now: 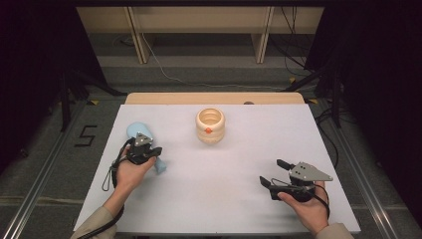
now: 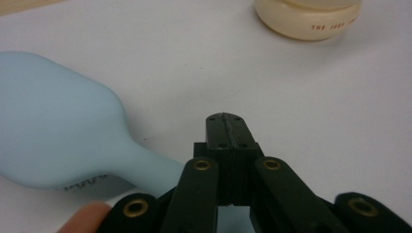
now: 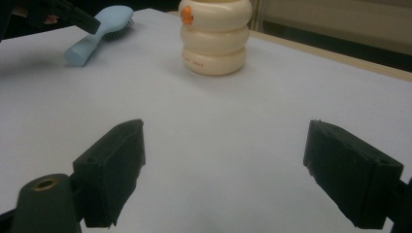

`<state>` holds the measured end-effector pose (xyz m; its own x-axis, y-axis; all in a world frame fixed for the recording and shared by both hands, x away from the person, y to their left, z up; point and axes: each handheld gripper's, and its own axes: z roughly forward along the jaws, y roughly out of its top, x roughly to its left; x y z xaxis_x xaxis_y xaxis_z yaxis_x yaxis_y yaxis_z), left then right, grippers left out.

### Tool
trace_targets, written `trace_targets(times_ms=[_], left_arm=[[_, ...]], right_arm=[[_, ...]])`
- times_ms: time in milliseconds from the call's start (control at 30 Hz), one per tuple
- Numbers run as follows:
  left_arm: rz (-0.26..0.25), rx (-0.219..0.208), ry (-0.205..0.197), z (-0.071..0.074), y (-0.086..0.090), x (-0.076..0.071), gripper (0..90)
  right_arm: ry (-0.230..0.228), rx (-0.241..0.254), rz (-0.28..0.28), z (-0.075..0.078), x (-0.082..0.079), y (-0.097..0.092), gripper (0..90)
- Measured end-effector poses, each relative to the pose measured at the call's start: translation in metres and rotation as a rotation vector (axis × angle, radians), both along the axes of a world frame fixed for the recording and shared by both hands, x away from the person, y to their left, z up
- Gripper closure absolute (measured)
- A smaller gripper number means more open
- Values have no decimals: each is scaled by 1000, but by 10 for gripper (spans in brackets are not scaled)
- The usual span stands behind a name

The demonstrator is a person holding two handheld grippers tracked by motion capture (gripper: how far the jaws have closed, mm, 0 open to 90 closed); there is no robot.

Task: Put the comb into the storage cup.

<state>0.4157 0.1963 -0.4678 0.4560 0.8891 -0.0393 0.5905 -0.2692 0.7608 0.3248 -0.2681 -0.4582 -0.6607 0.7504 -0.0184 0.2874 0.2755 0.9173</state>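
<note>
a white table top (image 1: pixel 224 199) with a wood edge (image 1: pixel 214 97) at the far side – grey carpet floor (image 1: pixel 214 74) all around. pale wood legs (image 1: pixel 262 35) further back, cables (image 1: pixel 169 74) on the floor, a black "5" (image 1: pixel 85 135) at the left. dark at both sides.

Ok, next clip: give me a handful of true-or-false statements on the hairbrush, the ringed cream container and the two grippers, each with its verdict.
1. The left gripper has its jaws shut with nothing between them. True.
2. The light blue hairbrush is clamped in the left gripper. False: it lies on the white table beside the shut jaws.
3. The right gripper has its jaws open over bare table. True.
4. The cream ringed container lies tipped on its side. False: it stands upright.
5. The hairbrush rests inside the container. False: it lies apart from it on the table.
</note>
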Motion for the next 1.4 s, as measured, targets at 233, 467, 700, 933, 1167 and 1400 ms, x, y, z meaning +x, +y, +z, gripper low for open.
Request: trace_targets(times_ms=[233, 467, 700, 933, 1167, 1400], left_arm=[[6, 18, 45, -9, -4, 4, 899], [-1, 26, 69, -10, -6, 4, 899], [-10, 33, 84, -9, -7, 4, 899], [-18, 36, 104, -11, -10, 7, 899], [-33, 73, 127, -9, -8, 2, 898], [-34, 106, 170, -6, 4, -9, 898]], right_arm=[[5, -3, 4, -1, 0, 0, 159], [9, -5, 5, -1, 0, 1, 159], [12, -4, 4, -2, 1, 0, 160], [14, -6, 7, -2, 1, 0, 160], [17, -2, 5, -2, 1, 0, 160], [19, 4, 3, -2, 1, -1, 160]])
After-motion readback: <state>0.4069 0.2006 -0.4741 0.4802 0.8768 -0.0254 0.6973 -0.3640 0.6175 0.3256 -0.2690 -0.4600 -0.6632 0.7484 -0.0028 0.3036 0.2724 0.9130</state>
